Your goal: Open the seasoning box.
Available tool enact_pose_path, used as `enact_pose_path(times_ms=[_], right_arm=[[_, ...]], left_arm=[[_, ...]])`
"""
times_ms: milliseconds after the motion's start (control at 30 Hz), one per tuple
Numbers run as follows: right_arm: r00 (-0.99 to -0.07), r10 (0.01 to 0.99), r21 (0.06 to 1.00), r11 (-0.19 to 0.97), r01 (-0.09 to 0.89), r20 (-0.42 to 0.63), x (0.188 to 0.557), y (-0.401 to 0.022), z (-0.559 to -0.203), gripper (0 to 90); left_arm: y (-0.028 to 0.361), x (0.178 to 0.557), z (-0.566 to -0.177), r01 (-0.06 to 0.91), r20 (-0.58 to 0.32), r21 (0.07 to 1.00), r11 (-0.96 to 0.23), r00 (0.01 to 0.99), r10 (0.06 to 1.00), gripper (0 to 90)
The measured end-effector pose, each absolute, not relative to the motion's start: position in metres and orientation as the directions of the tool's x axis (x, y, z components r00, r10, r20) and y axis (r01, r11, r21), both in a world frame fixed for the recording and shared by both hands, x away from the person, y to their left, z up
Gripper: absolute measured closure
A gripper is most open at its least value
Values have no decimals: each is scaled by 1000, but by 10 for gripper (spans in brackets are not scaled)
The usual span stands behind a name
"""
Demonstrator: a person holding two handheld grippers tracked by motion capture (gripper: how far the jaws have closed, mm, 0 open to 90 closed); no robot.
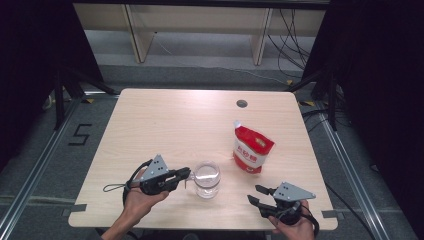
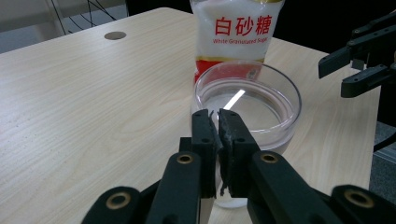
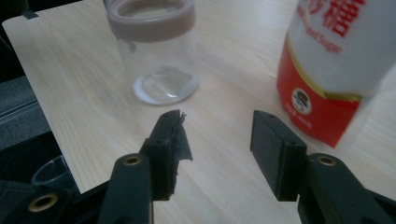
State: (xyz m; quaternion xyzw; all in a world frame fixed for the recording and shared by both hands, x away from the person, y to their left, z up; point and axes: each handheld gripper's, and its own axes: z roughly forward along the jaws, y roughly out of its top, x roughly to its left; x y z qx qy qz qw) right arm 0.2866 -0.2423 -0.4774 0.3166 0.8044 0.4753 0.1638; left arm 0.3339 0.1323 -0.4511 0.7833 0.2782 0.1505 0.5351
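Pinching what seems a clear round glass cup's [image 1: 207, 179] handle, left gripper [image 1: 186, 174]; right gripper [image 1: 257, 194] spread.

high: above, looking down | tool views: close, level | shared: glass jar [image 1: 207, 179]

The sugar bag [image 3: 336, 65] is blurred and cut off by the top and right edges of the right gripper view; its top is also cropped in the left gripper view. The left gripper [image 2: 218, 122] hides the near wall of the glass jar [image 2: 254, 100].
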Motion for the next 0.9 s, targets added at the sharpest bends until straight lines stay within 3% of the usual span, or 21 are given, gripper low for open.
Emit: enact_pose_path(times_ms=[200, 567, 900], right_arm=[[-802, 598, 870, 388, 306, 15, 294, -224, -478, 661], [-809, 587, 884, 397, 249, -36, 306, -207, -470, 767], [-820, 571, 893, 388, 227, -39, 316, -195, -467, 805]], left_arm=[[132, 333, -451, 270, -52, 922, -277, 796, 603, 850], [132, 333, -451, 263, -45, 923, -280, 797, 602, 855], [133, 333, -454, 270, -44, 916, -296, 802, 596, 883]])
